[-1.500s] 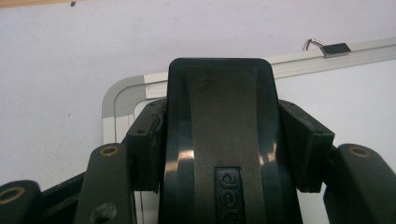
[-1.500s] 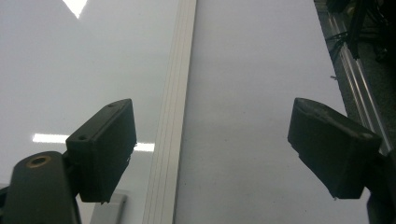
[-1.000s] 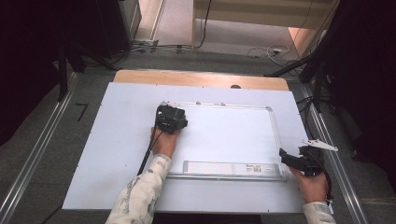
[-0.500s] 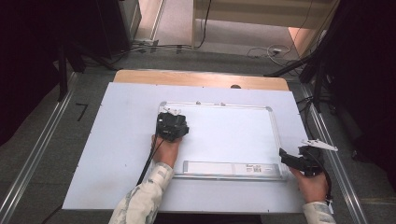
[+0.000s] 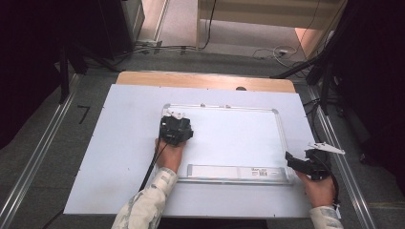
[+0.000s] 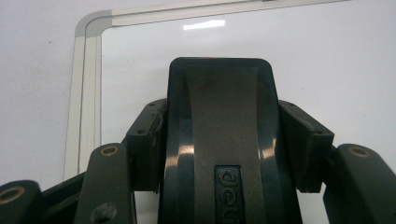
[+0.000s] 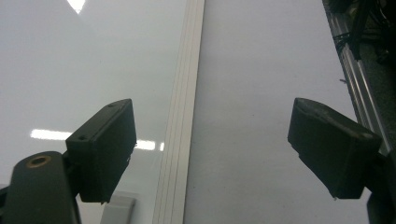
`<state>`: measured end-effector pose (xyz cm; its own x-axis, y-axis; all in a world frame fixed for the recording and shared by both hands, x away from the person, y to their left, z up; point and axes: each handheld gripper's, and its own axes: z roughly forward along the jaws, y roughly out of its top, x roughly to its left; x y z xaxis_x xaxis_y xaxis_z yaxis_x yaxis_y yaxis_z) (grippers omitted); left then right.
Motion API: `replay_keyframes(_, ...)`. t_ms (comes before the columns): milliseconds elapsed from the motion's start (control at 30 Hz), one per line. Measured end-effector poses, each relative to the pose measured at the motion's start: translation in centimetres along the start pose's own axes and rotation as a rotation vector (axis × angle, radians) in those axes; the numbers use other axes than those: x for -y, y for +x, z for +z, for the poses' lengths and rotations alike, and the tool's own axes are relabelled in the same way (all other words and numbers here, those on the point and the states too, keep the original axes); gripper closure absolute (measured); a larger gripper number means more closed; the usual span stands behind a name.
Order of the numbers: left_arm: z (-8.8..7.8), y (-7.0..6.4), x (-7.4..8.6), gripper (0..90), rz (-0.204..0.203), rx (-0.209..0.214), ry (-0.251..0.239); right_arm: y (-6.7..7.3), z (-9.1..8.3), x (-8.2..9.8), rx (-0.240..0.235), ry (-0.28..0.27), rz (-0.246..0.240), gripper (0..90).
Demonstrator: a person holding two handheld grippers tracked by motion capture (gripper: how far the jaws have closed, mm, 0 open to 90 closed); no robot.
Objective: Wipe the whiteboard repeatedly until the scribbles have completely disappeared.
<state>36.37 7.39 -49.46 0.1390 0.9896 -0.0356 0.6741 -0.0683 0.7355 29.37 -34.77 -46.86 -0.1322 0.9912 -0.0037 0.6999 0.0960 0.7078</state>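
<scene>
A white-framed whiteboard (image 5: 229,138) lies flat on the white table top (image 5: 119,143). My left gripper (image 5: 174,129) is over the board's left part, near its far-left corner, shut on a black board eraser (image 6: 222,140) whose back carries raised lettering. In the left gripper view both pads press the eraser's sides, with the whiteboard (image 6: 327,56) and its rounded corner beyond. My right gripper (image 5: 292,162) hovers at the board's near-right corner, open. In the right gripper view its jaws (image 7: 217,140) straddle the board's frame (image 7: 184,116) with nothing between them.
A white strip with a barcode label (image 5: 234,172) runs along the board's near edge. A wooden table edge (image 5: 205,80) shows beyond the white top. Metal rails (image 5: 33,162) flank the table on both sides, with cables (image 5: 267,50) on the floor behind.
My left gripper has slid a little toward the near side with the eraser in it. The right gripper has stayed in place.
</scene>
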Motion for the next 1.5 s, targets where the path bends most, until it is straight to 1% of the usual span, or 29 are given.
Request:
replay_keyframes(133,-0.4,-0.1,0.4,41.5,0.000,0.005,-0.004,0.0,0.1,0.0,0.000,0.001,0.000,14.1)
replay_keyframes(233,-0.7,-0.3,0.8,41.5,0.008,0.004,-0.012,0.0,0.0,0.0,0.000,-0.001,-0.003,14.1)
replay_keyframes(267,-0.8,-0.5,0.9,41.6,0.014,-0.002,-0.013,0.0,0.0,0.0,0.000,-0.001,-0.002,14.1)
replay_keyframes(400,-1.2,-1.5,1.3,41.6,0.055,0.025,-0.010,0.1,0.1,0.0,0.001,0.001,-0.006,14.1)
replay_keyframes(533,-1.1,-2.1,1.5,41.5,0.057,0.020,-0.020,0.2,0.1,-0.1,0.002,0.001,-0.009,14.1)
replay_keyframes(633,-1.0,-3.0,1.3,41.5,0.075,0.032,-0.008,0.4,0.2,-0.2,0.001,0.003,-0.012,14.1)
replay_keyframes(733,-0.8,-3.8,1.2,41.5,0.089,0.034,-0.010,0.5,0.3,-0.3,-0.001,0.002,-0.019,14.1)
replay_keyframes(933,-0.7,-3.8,1.1,41.4,0.091,0.046,-0.010,0.4,0.3,-0.3,-0.006,0.000,-0.018,14.1)
replay_keyframes(1033,-0.6,-3.6,0.9,41.6,0.079,0.060,-0.012,0.4,0.3,-0.2,-0.008,0.001,-0.015,14.1)
replay_keyframes(1100,-0.6,-3.5,0.8,41.7,0.078,0.071,-0.006,0.3,0.3,-0.2,-0.006,0.002,-0.013,14.1)
replay_keyframes(1167,-0.6,-3.3,0.8,41.8,0.067,0.076,-0.004,0.3,0.3,-0.2,-0.006,0.005,-0.011,14.1)
replay_keyframes(1500,-0.9,-3.6,1.0,41.9,0.085,0.054,-0.028,0.3,0.2,-0.2,-0.002,0.005,-0.009,14.1)
